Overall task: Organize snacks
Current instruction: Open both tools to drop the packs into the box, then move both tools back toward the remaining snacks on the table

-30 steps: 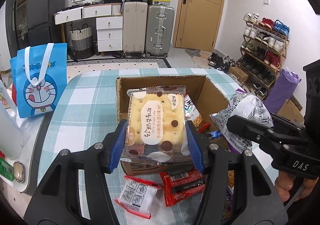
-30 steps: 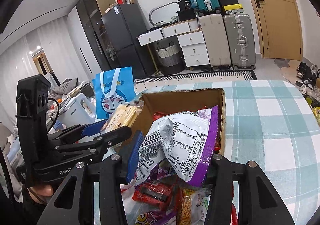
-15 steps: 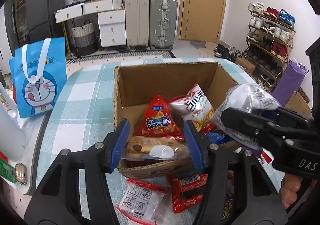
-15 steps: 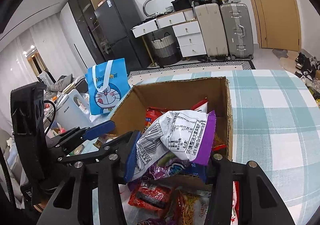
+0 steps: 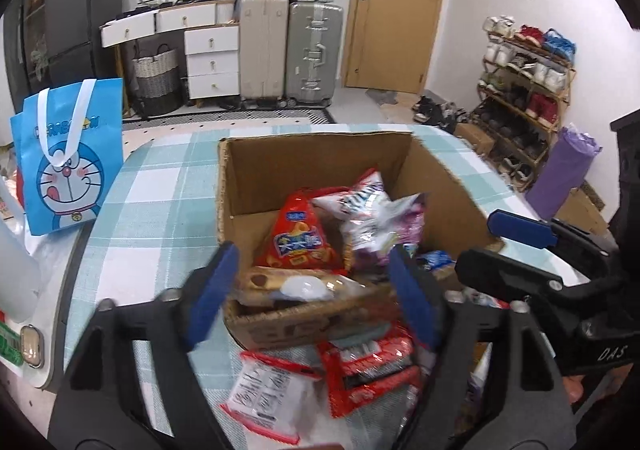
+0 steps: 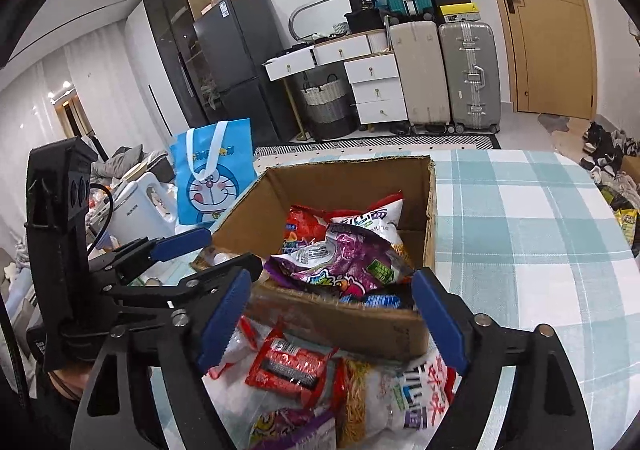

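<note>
An open cardboard box (image 5: pixel 316 150) (image 6: pixel 430 218) stands on the checked table. It holds a red chip bag (image 5: pixel 298 238), a white bag, and the purple-and-white bag (image 6: pixel 344 262) (image 5: pixel 384 226) lying on top. The cream cake packet (image 5: pixel 292 284) lies flat at the box's near edge. My left gripper (image 5: pixel 312 294) is open and empty just behind that edge. My right gripper (image 6: pixel 332 314) is open and empty over the near wall, and its fingers also show in the left wrist view (image 5: pixel 520 228).
Loose snack packets lie on the table in front of the box: red ones (image 5: pixel 372 370) (image 6: pixel 296 366), a white one (image 5: pixel 264 390), noodle bags (image 6: pixel 400 394). A blue Doraemon bag (image 5: pixel 68 154) stands at the left. A white kettle (image 6: pixel 136 206) stands left too.
The left gripper lowered the cake packet into the box and let go of it. The right gripper dropped the purple-and-white bag into the box. Both now stand open, drawn back slightly.
</note>
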A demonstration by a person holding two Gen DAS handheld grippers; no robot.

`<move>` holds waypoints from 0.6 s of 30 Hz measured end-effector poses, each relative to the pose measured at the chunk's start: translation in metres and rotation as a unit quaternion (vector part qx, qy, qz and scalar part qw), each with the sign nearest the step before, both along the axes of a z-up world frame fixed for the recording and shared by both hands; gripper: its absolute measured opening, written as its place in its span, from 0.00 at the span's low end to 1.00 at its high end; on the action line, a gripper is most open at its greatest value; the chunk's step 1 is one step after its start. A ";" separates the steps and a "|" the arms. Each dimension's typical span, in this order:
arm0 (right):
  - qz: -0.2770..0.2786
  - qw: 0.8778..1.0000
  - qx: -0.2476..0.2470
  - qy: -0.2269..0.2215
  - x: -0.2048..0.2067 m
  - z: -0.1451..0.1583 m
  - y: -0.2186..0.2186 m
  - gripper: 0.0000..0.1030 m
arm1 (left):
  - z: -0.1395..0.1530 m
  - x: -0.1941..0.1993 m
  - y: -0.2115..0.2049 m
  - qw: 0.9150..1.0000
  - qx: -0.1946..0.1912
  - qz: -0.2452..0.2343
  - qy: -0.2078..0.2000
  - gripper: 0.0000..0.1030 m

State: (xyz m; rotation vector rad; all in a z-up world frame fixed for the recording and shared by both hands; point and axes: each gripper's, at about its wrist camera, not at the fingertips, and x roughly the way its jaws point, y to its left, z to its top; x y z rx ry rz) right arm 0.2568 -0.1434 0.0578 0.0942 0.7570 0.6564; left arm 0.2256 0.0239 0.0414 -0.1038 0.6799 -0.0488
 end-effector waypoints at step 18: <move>-0.039 0.999 0.004 0.013 -0.045 -0.019 -0.046 0.99 | -0.006 -0.076 0.027 0.999 -0.010 0.033 0.008 0.99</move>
